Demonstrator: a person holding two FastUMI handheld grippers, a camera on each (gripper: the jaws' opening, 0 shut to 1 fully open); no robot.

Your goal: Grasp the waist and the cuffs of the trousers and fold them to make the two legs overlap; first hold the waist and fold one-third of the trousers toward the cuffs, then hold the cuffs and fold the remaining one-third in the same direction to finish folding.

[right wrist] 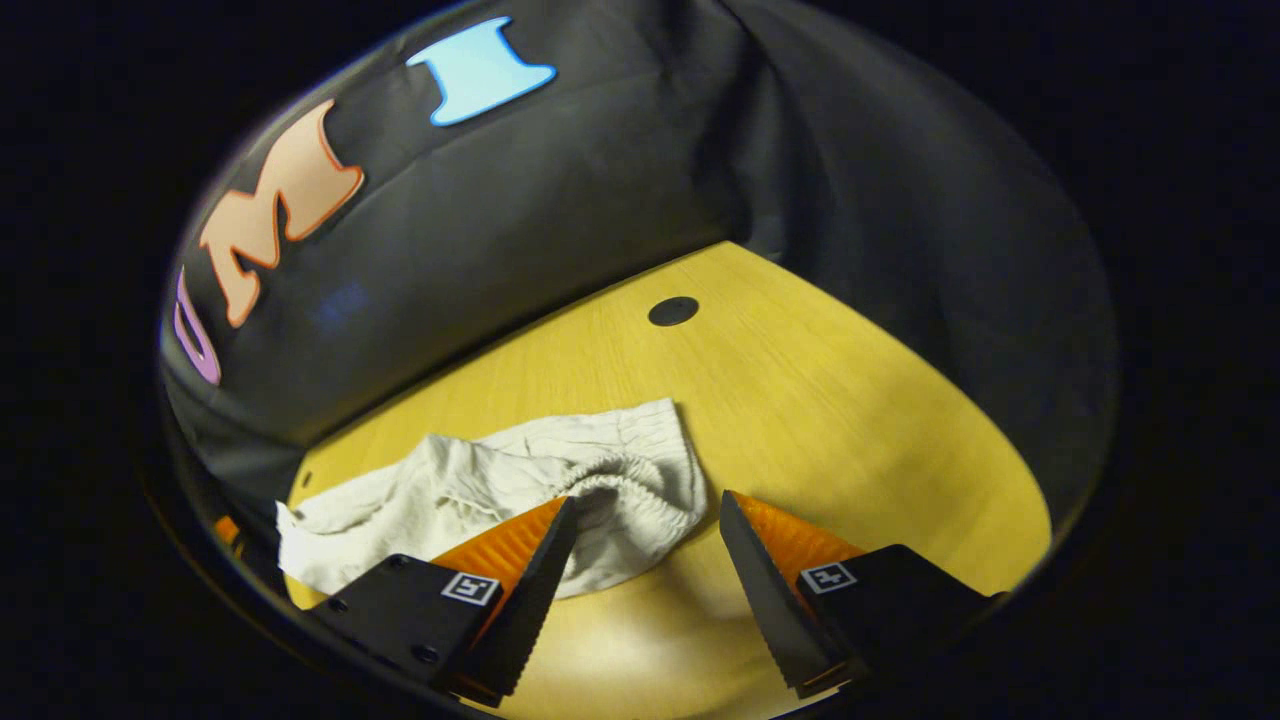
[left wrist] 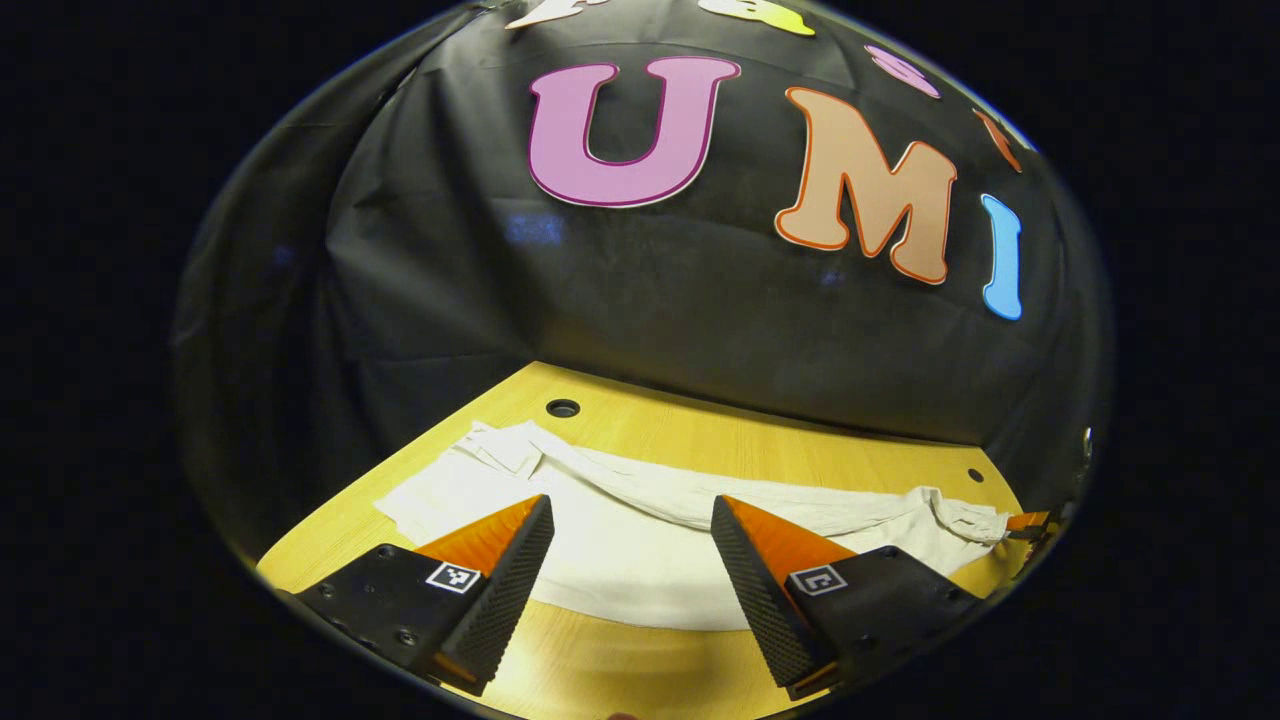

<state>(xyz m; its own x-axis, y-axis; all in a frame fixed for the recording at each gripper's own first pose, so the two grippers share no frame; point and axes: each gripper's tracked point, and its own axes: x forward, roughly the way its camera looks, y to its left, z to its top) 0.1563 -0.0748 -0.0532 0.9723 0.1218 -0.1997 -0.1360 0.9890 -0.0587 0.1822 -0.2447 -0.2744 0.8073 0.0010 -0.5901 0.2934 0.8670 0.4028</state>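
Trousers [left wrist: 640, 550] pale, rumpled, spread on table [right wrist: 820, 400]; waist [right wrist: 630, 490] gathered.

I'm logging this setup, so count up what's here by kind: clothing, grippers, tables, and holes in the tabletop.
Trousers: 1, off-white, lying rumpled
Grippers: 2, the left gripper and the right gripper, both with jaws apart
Table: 1, yellow wood
Holes in the tabletop: 2, one and another
Total: 6
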